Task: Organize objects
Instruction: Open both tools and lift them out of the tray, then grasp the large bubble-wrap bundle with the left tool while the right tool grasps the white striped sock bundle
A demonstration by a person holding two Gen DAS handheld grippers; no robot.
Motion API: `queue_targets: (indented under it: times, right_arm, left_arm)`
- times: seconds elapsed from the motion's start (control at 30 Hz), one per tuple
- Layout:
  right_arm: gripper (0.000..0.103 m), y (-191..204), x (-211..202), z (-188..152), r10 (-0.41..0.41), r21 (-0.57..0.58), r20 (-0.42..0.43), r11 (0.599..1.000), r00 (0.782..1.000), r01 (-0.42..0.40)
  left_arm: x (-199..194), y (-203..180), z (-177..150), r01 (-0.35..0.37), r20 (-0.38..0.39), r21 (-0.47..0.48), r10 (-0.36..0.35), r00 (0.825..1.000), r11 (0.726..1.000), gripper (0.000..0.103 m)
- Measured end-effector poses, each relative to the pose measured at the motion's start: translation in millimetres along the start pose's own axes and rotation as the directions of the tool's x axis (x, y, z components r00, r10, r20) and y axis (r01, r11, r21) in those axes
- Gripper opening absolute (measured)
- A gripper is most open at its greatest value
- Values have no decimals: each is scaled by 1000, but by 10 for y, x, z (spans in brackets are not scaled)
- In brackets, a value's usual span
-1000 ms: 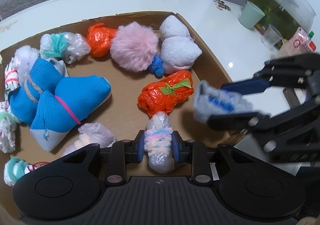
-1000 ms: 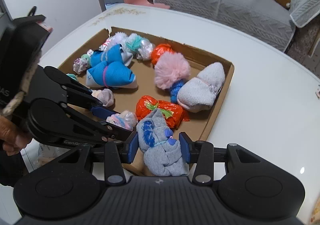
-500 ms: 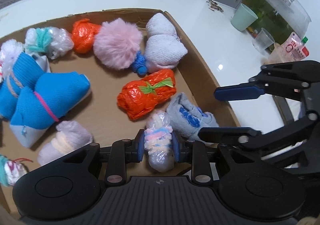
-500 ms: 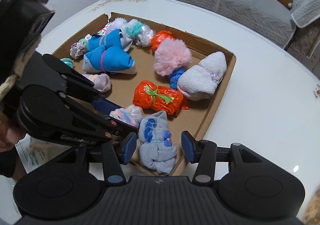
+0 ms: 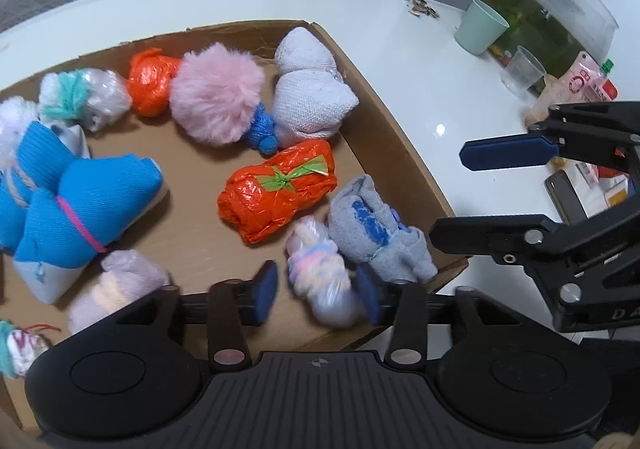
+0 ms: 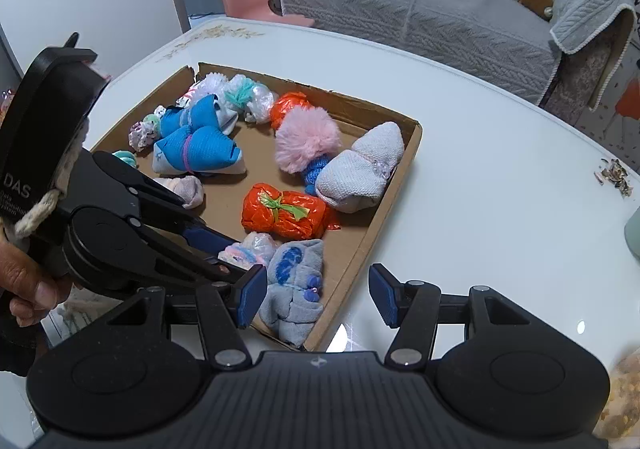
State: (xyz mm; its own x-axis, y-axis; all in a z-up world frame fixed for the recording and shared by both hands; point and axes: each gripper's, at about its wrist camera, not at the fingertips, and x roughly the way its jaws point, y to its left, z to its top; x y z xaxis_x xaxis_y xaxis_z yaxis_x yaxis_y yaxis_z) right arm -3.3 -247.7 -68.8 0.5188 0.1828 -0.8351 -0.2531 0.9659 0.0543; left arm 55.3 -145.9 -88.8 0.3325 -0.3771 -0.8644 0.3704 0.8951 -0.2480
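Observation:
A shallow cardboard box [image 5: 400,153] [image 6: 408,145] on the white table holds several wrapped bundles. My left gripper [image 5: 316,287] is open around a pastel plastic-wrapped bundle [image 5: 324,277] [image 6: 248,249] that lies in the box's near corner. Beside it lies a grey-and-blue sock bundle [image 5: 376,233] [image 6: 294,289]. My right gripper [image 6: 316,297] is open and empty, just above and to the right of that sock bundle; it also shows in the left wrist view [image 5: 500,189]. An orange foil bundle [image 5: 280,189] [image 6: 286,213] lies behind them.
The box also holds a pink pompom [image 5: 216,101], a white sock bundle [image 5: 312,101], blue sock bundles [image 5: 80,205] and smaller bundles. A green cup [image 5: 480,27], a clear cup [image 5: 522,71], a fish tank [image 5: 548,17] and a phone [image 5: 564,197] stand on the table to the right.
My right gripper let go of the grey-and-blue sock bundle in the box corner and drew back open. My left gripper opened off the pastel bundle, which now lies beside the sock.

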Motion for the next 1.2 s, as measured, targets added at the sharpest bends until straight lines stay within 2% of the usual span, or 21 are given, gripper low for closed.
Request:
queue_targets:
  times: [0.17, 0.27, 0.37, 0.47, 0.53, 0.6, 0.7, 0.73, 0.9, 1.07, 1.2]
  right_arm:
    - [52, 40, 7, -2, 6, -12, -1, 1000, 1000, -6]
    - [53, 47, -7, 4, 6, -6, 3, 1000, 1000, -6]
    - [53, 102, -56, 11, 23, -7, 16, 1000, 1000, -23]
    - [53, 232, -136, 4, 64, -20, 35, 998, 997, -63]
    - [54, 374, -173, -14, 101, -47, 35, 994, 994, -100]
    - [54, 571, -209, -44, 152, -79, 25, 986, 988, -150]
    - [61, 920, -245, -104, 220, -151, -3, 964, 975, -218]
    - [66, 1043, -251, -132, 241, -176, -15, 955, 971, -239]
    - [66, 1585, -147, -228, 299, -263, -84, 913, 951, -310]
    - [64, 1873, 95, -320, 259, -305, -154, 906, 954, -295]
    - [50, 1942, 281, -364, 227, -302, -196, 912, 954, -279]
  left_arm:
    - [-88, 16, -4, -12, 12, 9, 12, 1000, 1000, 61]
    - [-275, 38, -5, -17, 30, 16, 16, 999, 1000, 63]
    - [-598, 91, -57, -46, 56, 42, 44, 997, 998, 75]
    - [-963, 219, -186, -100, 62, 68, 96, 993, 993, 81]
    - [-1162, 289, -300, -155, 46, 68, 152, 987, 986, 84]
    - [-1324, 355, -448, -181, 19, 69, 180, 984, 981, 86]
    - [-1494, 409, -658, -223, -6, 71, 224, 975, 972, 88]
    - [-1539, 432, -733, -226, -13, 64, 227, 974, 972, 88]
    - [-1559, 484, -1042, -249, -39, 41, 250, 967, 968, 88]
    - [-1520, 633, -1170, -236, -77, 9, 236, 969, 972, 88]
    - [-1562, 763, -1158, -248, -69, -42, 245, 967, 968, 88]
